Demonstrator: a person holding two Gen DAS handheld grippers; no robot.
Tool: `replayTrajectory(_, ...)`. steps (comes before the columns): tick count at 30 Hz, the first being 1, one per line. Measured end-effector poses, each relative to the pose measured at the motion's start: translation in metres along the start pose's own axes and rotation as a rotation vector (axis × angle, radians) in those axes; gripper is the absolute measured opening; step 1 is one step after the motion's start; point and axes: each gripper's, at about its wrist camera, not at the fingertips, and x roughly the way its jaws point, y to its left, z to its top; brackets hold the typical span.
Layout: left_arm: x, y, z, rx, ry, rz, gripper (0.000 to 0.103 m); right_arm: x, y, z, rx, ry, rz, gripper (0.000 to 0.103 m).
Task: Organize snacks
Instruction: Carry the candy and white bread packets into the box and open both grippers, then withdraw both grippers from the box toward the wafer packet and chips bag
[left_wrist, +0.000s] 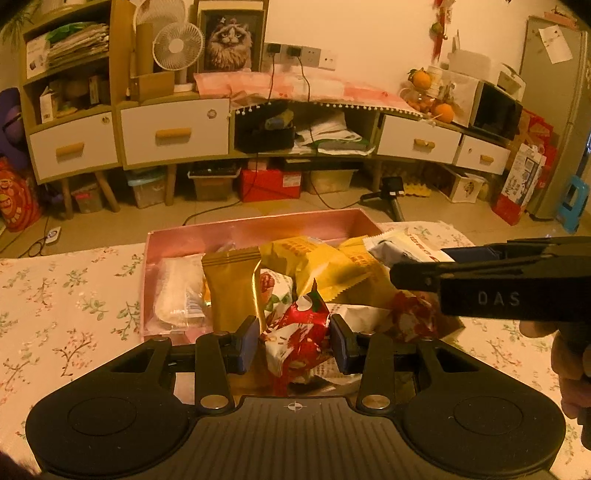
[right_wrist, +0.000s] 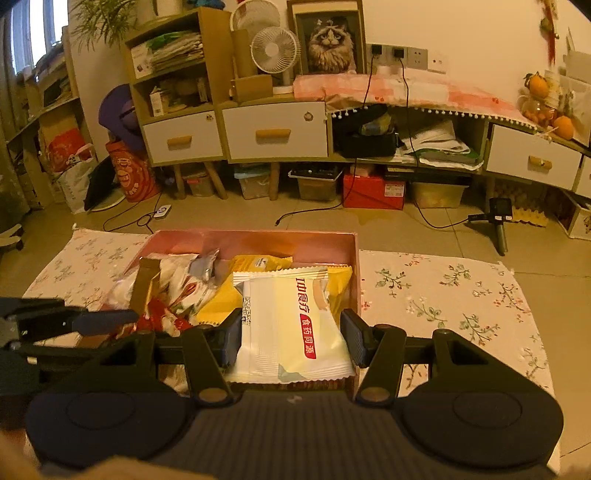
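The left hand-held gripper (left_wrist: 293, 341) clamps a crumpled red snack packet (left_wrist: 295, 332), its long axis running forward from the fingers, over the near edge of the pink box (left_wrist: 258, 225). Just to its right, the right hand-held gripper (right_wrist: 290, 338) pinches a white packet (right_wrist: 291, 325), lengthwise ahead too, above the box's right side.

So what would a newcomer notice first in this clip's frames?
Probably the pink box on the floral tablecloth, heaped with snack packets. Next, each claw carries a packet over it: the left claw grips a crumpled red-and-white packet, the right claw a pale yellow-and-white packet with a red label. Behind, a framed cat picture stands on the cluttered sideboard beside a small white fan.
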Motion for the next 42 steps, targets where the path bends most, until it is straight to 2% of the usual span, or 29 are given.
replayTrajectory(11, 0.011, 0.008, -0.001, 0.006, 0.002, 0.017, 0.039, 0.01, 0.003, 0.002, 0.004, 0.014, -0.013, 0.052)
replayTrajectory(15, 0.011, 0.006, -0.001, 0.03, -0.002, 0.016, 0.042, 0.01, 0.006, 0.003, 0.002, 0.015, -0.011, 0.055)
replayTrajectory(16, 0.01, 0.006, -0.002, 0.033, -0.001, 0.009, 0.044, 0.011, 0.006, 0.004, 0.004, 0.014, -0.007, 0.064)
replayTrajectory(17, 0.01, 0.005, -0.002, 0.033, -0.002, 0.005, 0.052, 0.01, 0.006, 0.005, 0.012, 0.015, -0.007, 0.075)
replayTrajectory(18, 0.009, 0.005, -0.002, 0.031, -0.004, 0.001, 0.061, 0.009, 0.006, 0.006, 0.017, 0.011, -0.01, 0.078)
replayTrajectory(22, 0.006, 0.003, -0.001, 0.03, -0.005, -0.006, 0.072, 0.005, 0.004, 0.008, 0.022, 0.004, -0.017, 0.079)
replayTrajectory(24, 0.004, 0.002, -0.002, 0.033, -0.003, -0.007, 0.077, 0.002, 0.002, 0.008, 0.025, 0.001, -0.026, 0.082)
replayTrajectory(35, -0.017, -0.006, -0.004, 0.049, -0.004, 0.0, 0.088, -0.02, -0.001, 0.002, 0.025, -0.004, -0.048, 0.088)
replayTrajectory(42, -0.035, -0.011, -0.013, 0.051, 0.007, 0.005, 0.092, -0.039, 0.005, -0.007, -0.02, 0.004, -0.061, 0.098)
